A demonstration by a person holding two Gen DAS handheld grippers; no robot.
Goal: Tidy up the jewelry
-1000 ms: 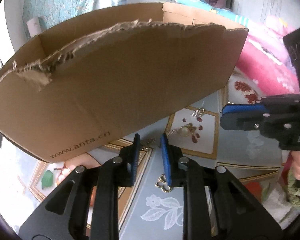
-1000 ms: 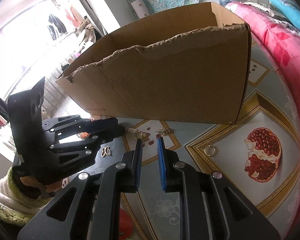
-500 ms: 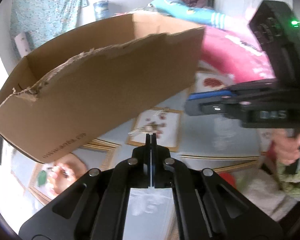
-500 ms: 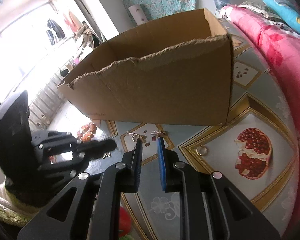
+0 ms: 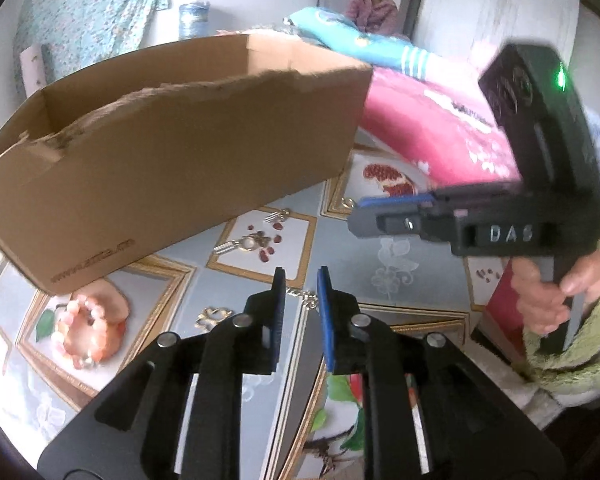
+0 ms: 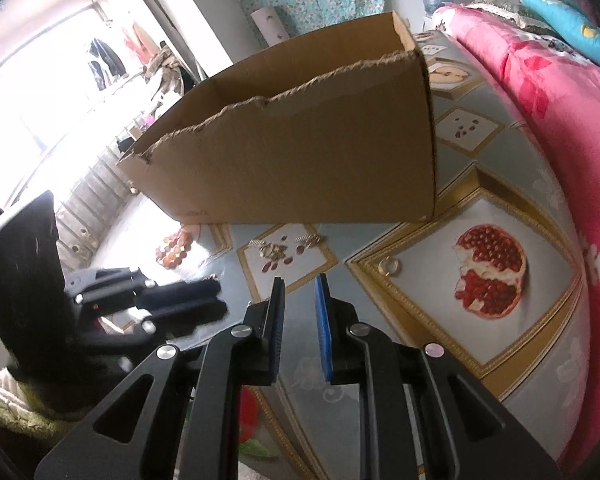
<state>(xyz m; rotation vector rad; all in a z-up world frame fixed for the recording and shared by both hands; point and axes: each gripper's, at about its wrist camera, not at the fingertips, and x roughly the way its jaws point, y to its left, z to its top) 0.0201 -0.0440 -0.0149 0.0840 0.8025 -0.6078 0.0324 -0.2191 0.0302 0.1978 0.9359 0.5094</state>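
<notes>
Jewelry lies on a patterned tablecloth in front of a torn cardboard box. My left gripper is opening; a thin gold chain lies on the cloth just past its tips, untouched by the pads. Left of it lie a gold flower brooch and a pink bead bracelet. A pearl pendant, a small clip and a gold ring lie further out. My right gripper hovers with a narrow gap and nothing in it, short of the pendant.
A pink quilt borders the cloth on the right. A hand in a green sleeve holds the right gripper. The left gripper shows blurred at the right wrist view's lower left. A person sits at the back.
The left jaws were shut half a second ago and now stand apart. The left view has swung, bringing the chain, brooch and bracelet into sight. The right gripper has drawn back slightly from the box.
</notes>
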